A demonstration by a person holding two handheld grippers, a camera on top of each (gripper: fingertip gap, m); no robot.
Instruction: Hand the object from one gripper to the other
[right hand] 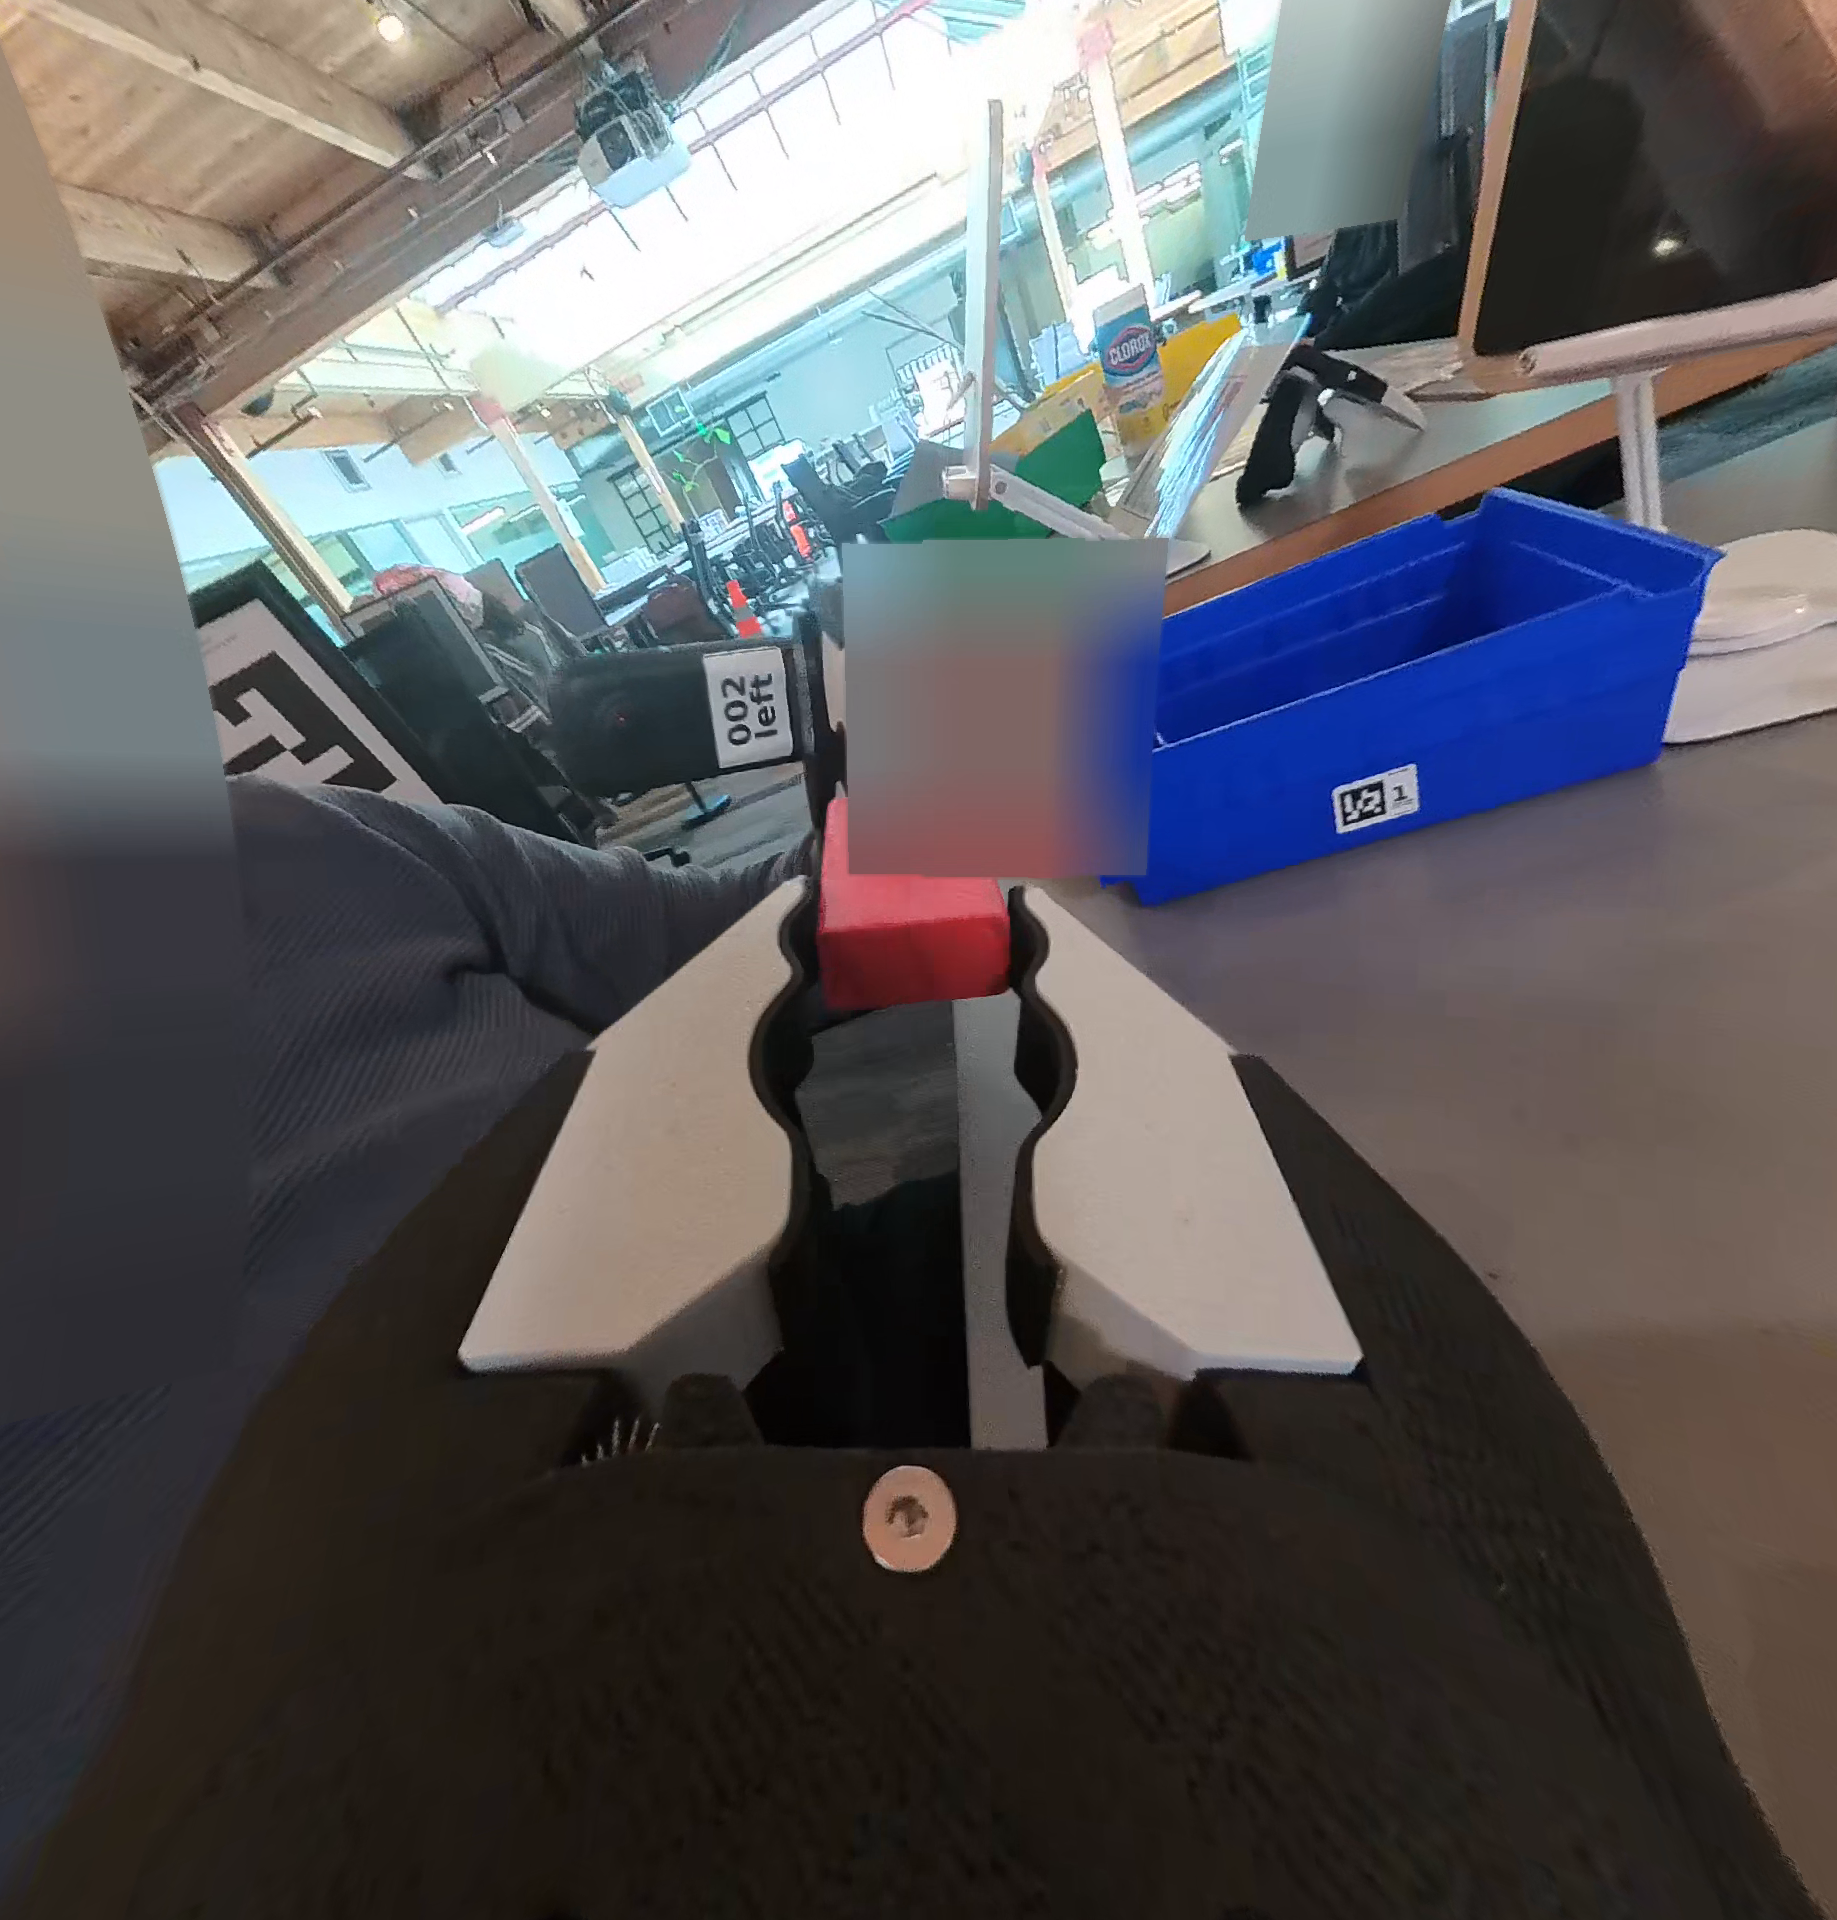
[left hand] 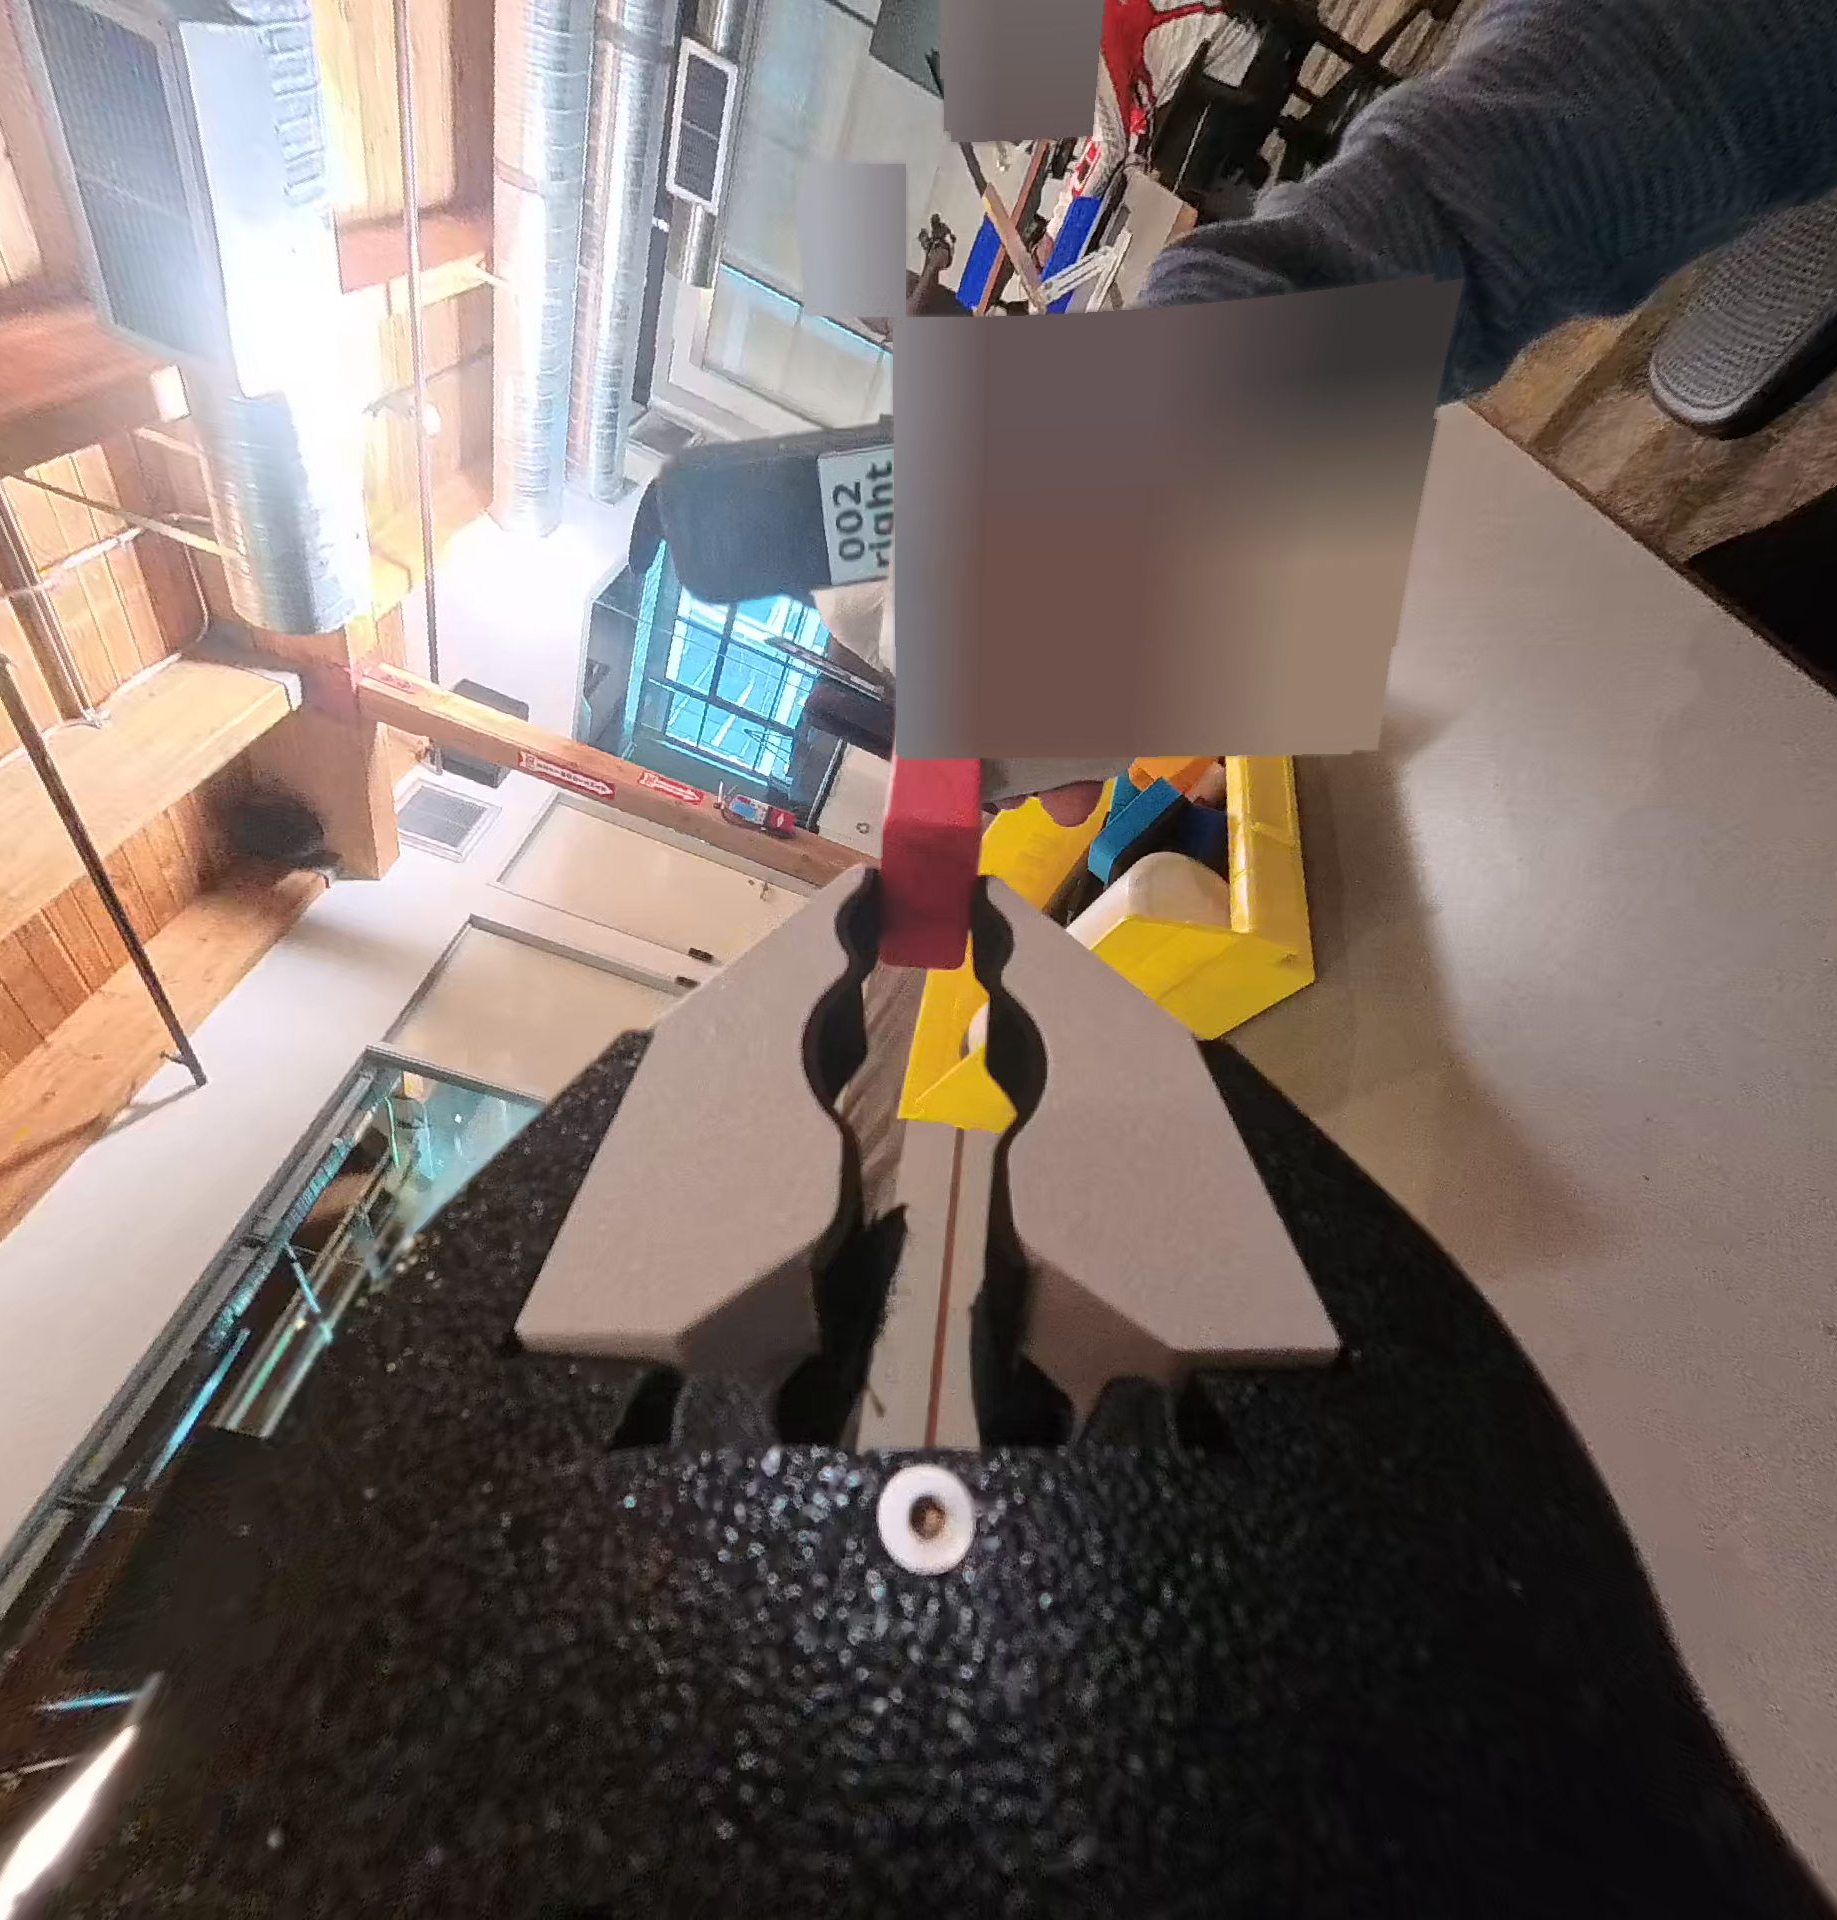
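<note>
A red block [left hand: 924, 868] is held in the air above the grey table [left hand: 1537, 1039]. My left gripper [left hand: 924, 899] is shut on its narrow end. In the right wrist view the same red block [right hand: 909, 945] sits between the fingertips of my right gripper [right hand: 914, 914], whose jaws press against its two wide sides. The two grippers face each other. The right gripper's black body [left hand: 748, 520] and the left gripper's black body [right hand: 665, 717] each show beyond the block, partly hidden by blurred patches.
A yellow bin [left hand: 1267, 935] with white and blue items stands on the table beyond the block. A blue bin [right hand: 1413, 707] stands on the table [right hand: 1465, 1091] to the right, with a white object [right hand: 1776, 644] and a monitor [right hand: 1672, 156] behind it. A sleeve [right hand: 426, 935] is at left.
</note>
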